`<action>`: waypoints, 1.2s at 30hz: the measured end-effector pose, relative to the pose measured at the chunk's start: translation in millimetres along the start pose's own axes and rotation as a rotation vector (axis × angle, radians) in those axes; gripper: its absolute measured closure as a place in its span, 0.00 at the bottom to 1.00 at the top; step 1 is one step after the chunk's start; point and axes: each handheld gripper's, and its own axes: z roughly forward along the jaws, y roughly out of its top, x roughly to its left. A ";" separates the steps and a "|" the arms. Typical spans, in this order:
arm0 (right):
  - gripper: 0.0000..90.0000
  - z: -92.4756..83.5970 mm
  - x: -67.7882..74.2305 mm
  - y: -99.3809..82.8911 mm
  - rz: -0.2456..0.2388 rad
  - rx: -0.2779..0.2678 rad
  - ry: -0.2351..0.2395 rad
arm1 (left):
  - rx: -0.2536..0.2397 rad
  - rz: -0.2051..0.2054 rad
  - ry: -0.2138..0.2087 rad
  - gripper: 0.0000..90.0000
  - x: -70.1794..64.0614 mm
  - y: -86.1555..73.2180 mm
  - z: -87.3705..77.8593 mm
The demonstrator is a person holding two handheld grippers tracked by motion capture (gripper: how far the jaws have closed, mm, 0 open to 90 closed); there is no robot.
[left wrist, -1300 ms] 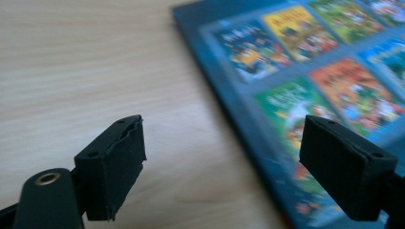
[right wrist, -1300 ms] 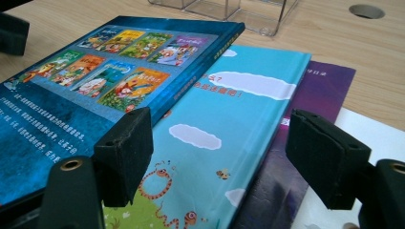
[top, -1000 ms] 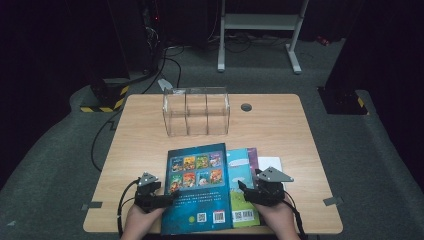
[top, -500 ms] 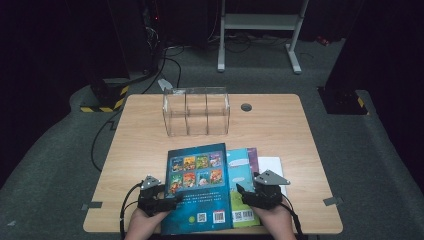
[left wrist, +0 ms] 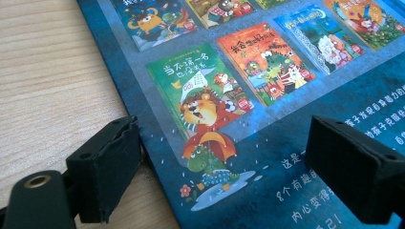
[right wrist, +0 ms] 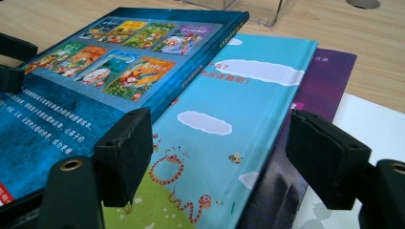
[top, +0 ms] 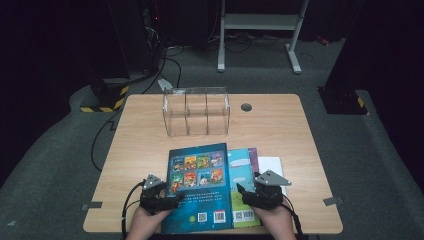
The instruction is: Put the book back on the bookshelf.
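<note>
While both hands rest at the near edge of the wooden counter, a fanned stack of picture books lies between them. On top sits a dark blue book, back cover up, showing a grid of small cartoon covers and barcodes near its near edge. Under it, shifted to the right, a light blue book with white clouds and a green strip peeks out. Beneath that lies a purple book, and lowest a white book, each one showing a narrow band along the right side.

The left gripper sits at the dark blue book's left edge with its jaws spread; in the left gripper view one pad stands over bare wood just beside the cover's edge and the other over the cover itself, pinching nothing. The right gripper is spread too; in the right gripper view its jaws straddle the light blue book, one by the dark blue book's right edge, the other above the purple cover.

Farther back, a clear plastic organiser with three compartments stands upright, well apart from the books. Open wood lies to either side of the stack and between the stack and the organiser. A round cable hole sits right of the organiser.
</note>
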 end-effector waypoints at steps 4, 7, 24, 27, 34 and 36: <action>0.27 -0.5 -0.3 0.3 0.001 -0.003 0.000 | -0.001 0.000 0.002 0.14 -1.6 0.7 1.2; 0.27 -0.4 -0.3 0.3 0.000 -0.002 0.001 | -0.008 0.006 -0.006 0.14 -6.5 2.3 3.9; 0.28 -4.8 -3.5 -0.4 0.007 -0.012 -0.005 | -0.017 0.029 -0.029 0.14 -22.4 9.6 13.6; 0.28 -4.5 -2.6 -0.2 0.007 -0.012 -0.007 | -0.020 0.030 -0.029 0.14 -24.2 9.3 13.5; 0.28 -3.5 0.1 -1.2 0.007 -0.003 -0.007 | -0.025 0.050 -0.031 0.16 -24.6 7.8 10.9; 0.28 -3.3 0.2 -1.3 0.003 -0.002 -0.010 | -0.025 0.050 -0.030 0.16 -24.7 7.8 10.9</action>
